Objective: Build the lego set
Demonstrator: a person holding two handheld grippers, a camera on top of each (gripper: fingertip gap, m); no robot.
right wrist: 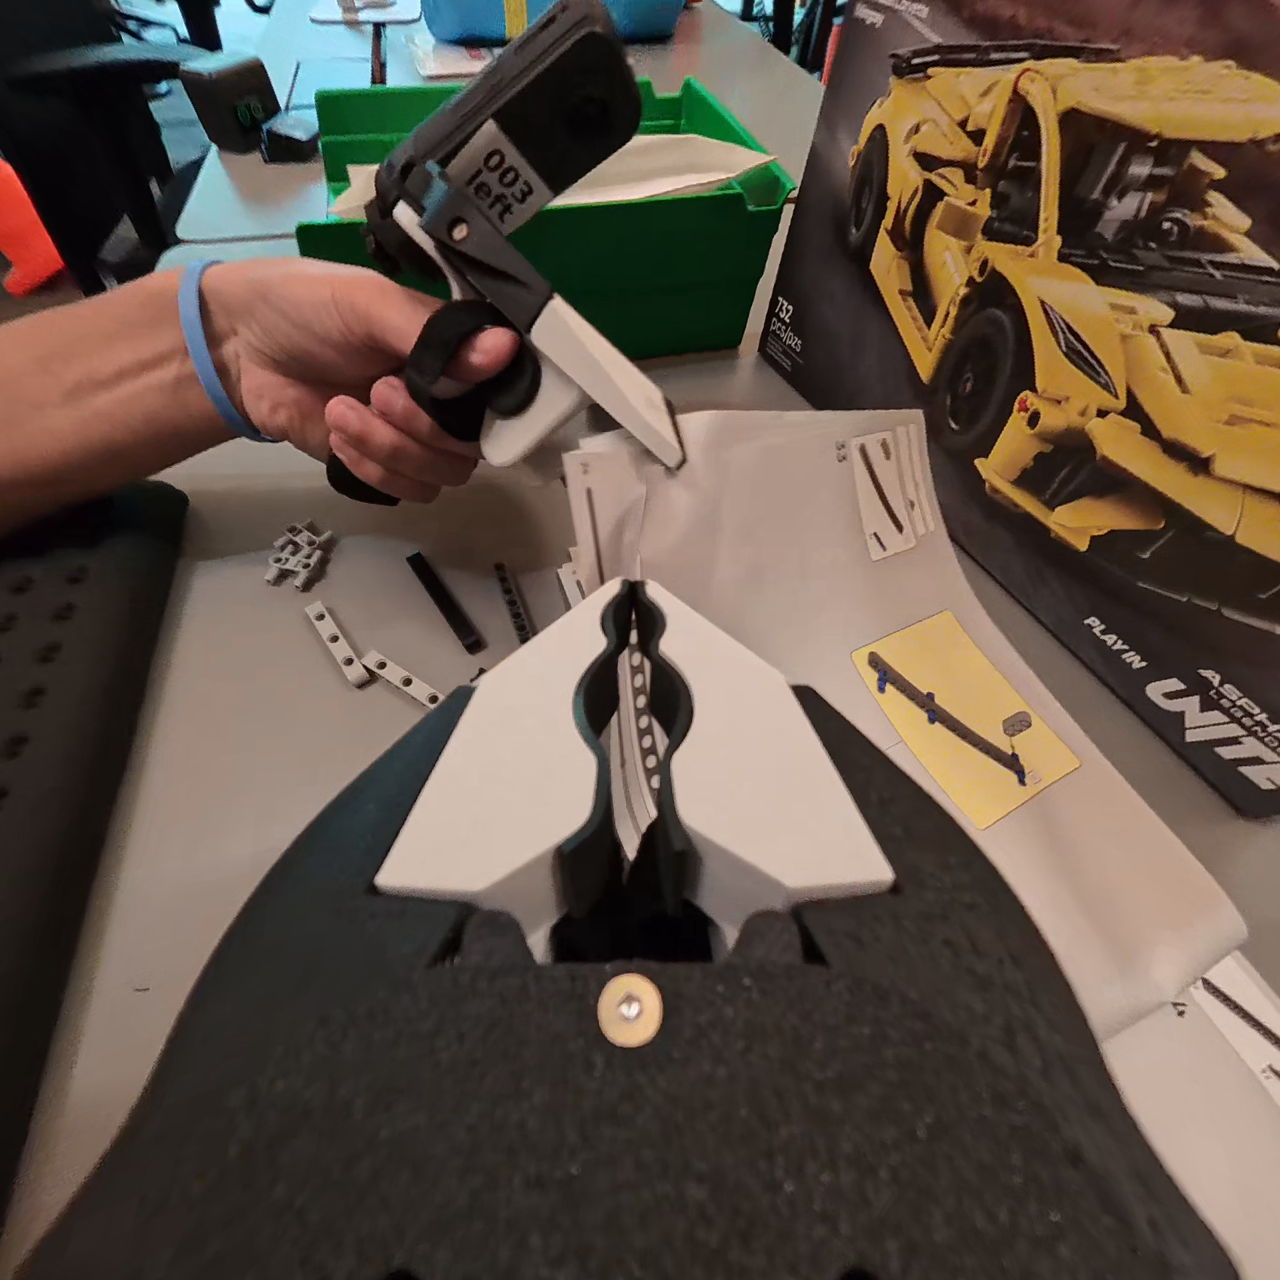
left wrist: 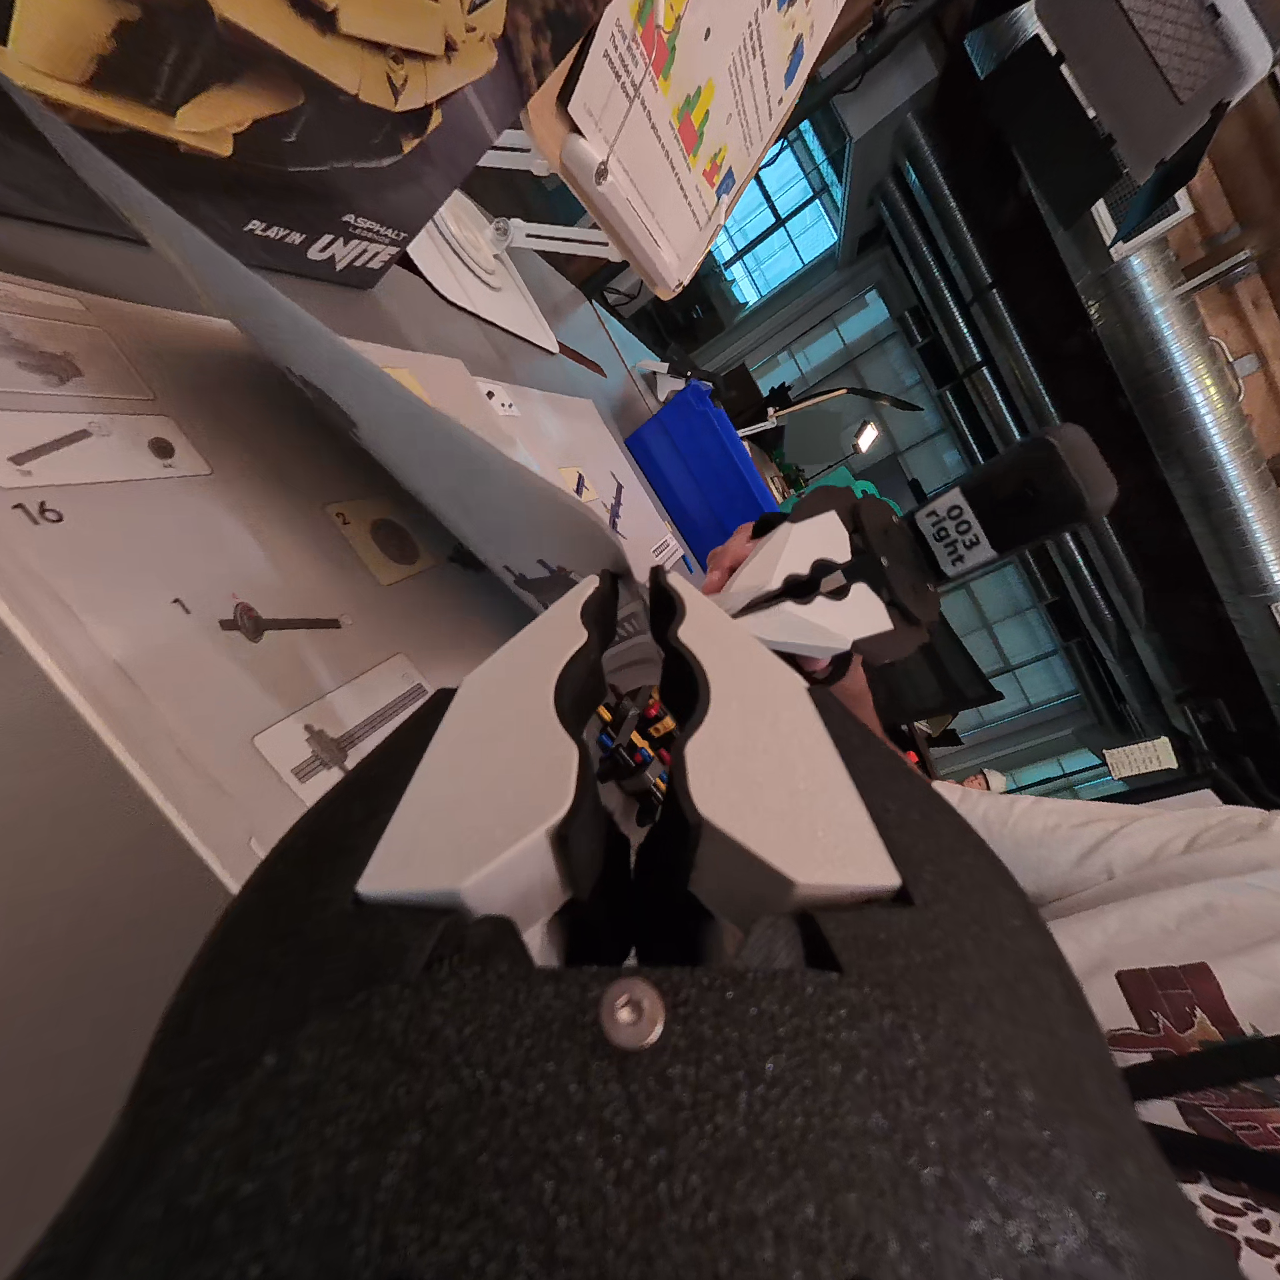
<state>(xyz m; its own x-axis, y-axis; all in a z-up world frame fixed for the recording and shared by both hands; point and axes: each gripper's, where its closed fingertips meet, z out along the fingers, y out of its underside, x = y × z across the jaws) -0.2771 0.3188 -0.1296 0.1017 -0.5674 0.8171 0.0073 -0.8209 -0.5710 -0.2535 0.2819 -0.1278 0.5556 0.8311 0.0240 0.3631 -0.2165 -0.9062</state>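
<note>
Left hand-held gripper [right wrist: 670, 454] | clenched on instruction booklet [right wrist: 796, 554] page, 12 o'clock | right hand-held gripper [right wrist: 634, 589] | clenched, empty | advice: turn page slowly, avoid tearing.

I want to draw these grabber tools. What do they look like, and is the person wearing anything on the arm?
Each gripper has two pale grey wedge fingers with wavy black pads inside, set on a rough black body with a silver screw. The left gripper has a black pistol handle, a finger loop and a white label on top. The person's left hand has a light blue wristband.
</note>
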